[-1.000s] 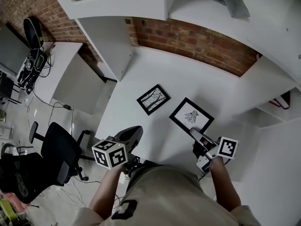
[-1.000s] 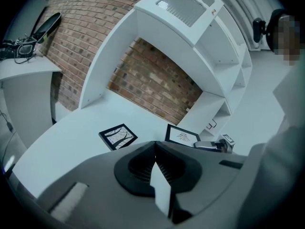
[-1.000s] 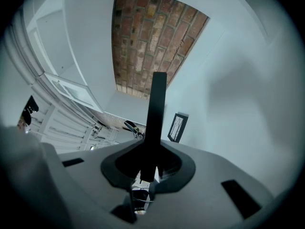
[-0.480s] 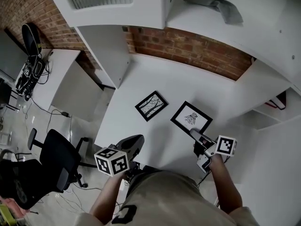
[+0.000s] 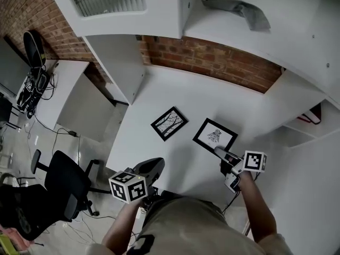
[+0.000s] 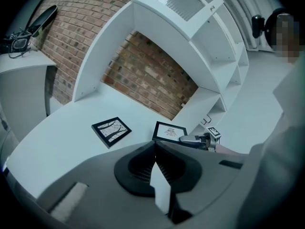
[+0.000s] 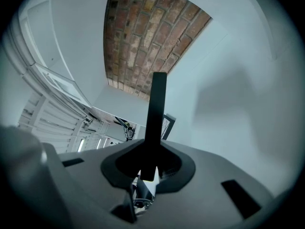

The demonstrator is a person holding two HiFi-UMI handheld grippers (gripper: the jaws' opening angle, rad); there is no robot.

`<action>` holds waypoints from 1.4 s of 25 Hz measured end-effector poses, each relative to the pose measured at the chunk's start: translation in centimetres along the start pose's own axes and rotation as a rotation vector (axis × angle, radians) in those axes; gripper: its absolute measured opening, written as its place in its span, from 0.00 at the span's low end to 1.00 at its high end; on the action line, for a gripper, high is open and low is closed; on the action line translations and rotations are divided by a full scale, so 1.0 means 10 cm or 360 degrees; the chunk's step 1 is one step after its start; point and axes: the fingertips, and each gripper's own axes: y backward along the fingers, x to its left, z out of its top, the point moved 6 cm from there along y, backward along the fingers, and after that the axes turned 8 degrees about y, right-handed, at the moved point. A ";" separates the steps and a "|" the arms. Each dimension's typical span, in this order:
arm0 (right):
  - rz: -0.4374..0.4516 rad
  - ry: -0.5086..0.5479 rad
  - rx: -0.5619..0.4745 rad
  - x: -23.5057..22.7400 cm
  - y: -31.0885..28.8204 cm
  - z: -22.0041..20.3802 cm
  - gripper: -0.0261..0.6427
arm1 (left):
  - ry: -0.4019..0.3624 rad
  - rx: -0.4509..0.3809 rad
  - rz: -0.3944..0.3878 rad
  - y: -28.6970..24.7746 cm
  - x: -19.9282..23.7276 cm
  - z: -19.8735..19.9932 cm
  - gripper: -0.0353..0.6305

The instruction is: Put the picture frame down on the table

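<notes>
Two black picture frames lie on the white table (image 5: 180, 92). The left picture frame (image 5: 169, 123) shows bare branches. The right picture frame (image 5: 214, 135) holds a small dark drawing, and my right gripper (image 5: 219, 151) is shut on its near edge. In the right gripper view this frame (image 7: 155, 109) runs edge-on as a dark bar out of my right gripper (image 7: 151, 152), with the other frame (image 7: 168, 127) behind it. My left gripper (image 5: 152, 164) hangs at the table's near edge, shut and holding nothing. The left gripper view shows both frames (image 6: 111, 130) (image 6: 168, 130).
A red brick wall (image 5: 212, 60) backs the table under white shelving (image 5: 255, 41) that carries a grey cloth (image 5: 239, 7). A black office chair (image 5: 58, 182) and floor cables stand at the left. A second desk (image 5: 53, 84) with dark gear is at the far left.
The head view has drifted, so both frames sit slightly lower in the picture. My right gripper stays shut on the right frame's near edge. The left gripper has barely moved.
</notes>
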 end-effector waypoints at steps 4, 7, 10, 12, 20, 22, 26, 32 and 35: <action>0.0007 0.0003 0.0021 -0.05 0.00 0.04 0.11 | -0.0006 0.0027 -0.0004 -0.03 -0.03 -0.03 0.06; 0.0009 0.0029 0.0057 -0.08 -0.03 0.09 0.11 | -0.0011 0.0037 -0.0005 -0.07 -0.06 -0.05 0.06; -0.0008 0.0041 0.0089 -0.14 -0.06 0.11 0.11 | -0.0013 0.0050 -0.0008 -0.10 -0.08 -0.06 0.06; -0.0014 0.0041 0.0110 -0.17 -0.08 0.12 0.11 | -0.0013 0.0057 -0.0007 -0.10 -0.09 -0.08 0.06; -0.0043 0.0050 0.0251 -0.37 -0.27 0.11 0.11 | -0.0001 0.0083 0.0014 -0.15 -0.12 -0.14 0.06; -0.0064 0.0053 0.0272 -0.43 -0.31 0.11 0.11 | 0.0005 0.0092 0.0016 -0.16 -0.12 -0.16 0.06; -0.0082 0.0063 0.0316 -0.49 -0.38 0.13 0.11 | 0.0014 0.0105 0.0023 -0.18 -0.12 -0.19 0.06; -0.0122 0.0066 0.0381 -0.60 -0.46 0.09 0.11 | 0.0023 0.0105 0.0038 -0.18 -0.11 -0.19 0.06; -0.0142 0.0088 0.0404 -0.65 -0.47 0.09 0.11 | 0.0021 0.0104 0.0042 -0.19 -0.10 -0.19 0.06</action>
